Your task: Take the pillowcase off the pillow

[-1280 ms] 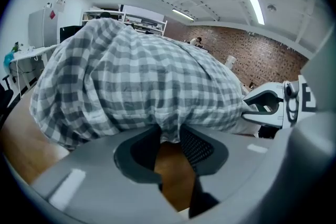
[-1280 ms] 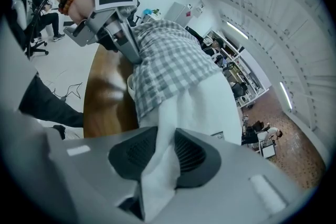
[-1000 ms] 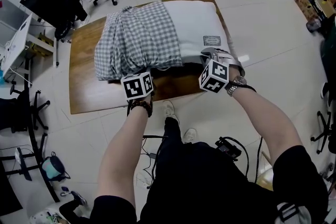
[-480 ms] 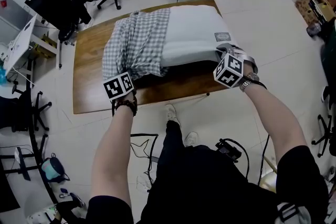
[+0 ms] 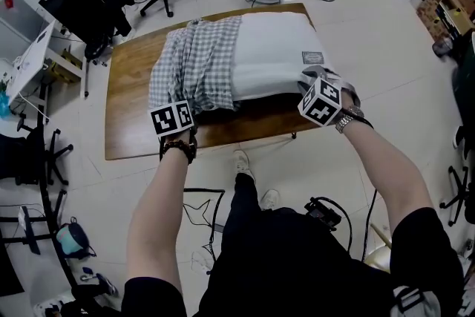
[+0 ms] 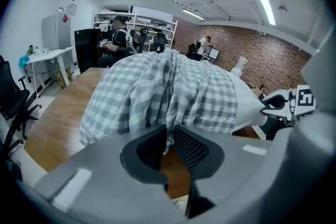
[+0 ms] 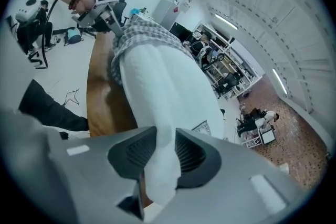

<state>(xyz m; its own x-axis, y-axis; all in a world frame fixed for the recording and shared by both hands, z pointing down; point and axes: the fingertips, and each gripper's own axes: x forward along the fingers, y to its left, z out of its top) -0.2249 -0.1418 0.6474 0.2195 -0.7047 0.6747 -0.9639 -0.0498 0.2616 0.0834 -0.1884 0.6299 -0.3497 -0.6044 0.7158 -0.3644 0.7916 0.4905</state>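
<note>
Checked pillowcase [image 5: 194, 67] farther off white pillow [image 5: 271, 48] than before

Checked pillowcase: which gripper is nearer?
Left. Left gripper, jaws just opened wider, has a pillowcase fold between them. Right gripper, jaws also just opened wider, straddles the bare pillow corner, off the checked cloth.

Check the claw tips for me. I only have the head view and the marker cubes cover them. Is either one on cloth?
Observer: Left claw: a fold of the checked pillowcase hangs between its jaws. They have just been opening, and the pads look clear of the cloth.
Operator: And the right?
Observer: Right claw: a corner of the white pillow sits loosely between its jaws. They have also just been opening.
</note>
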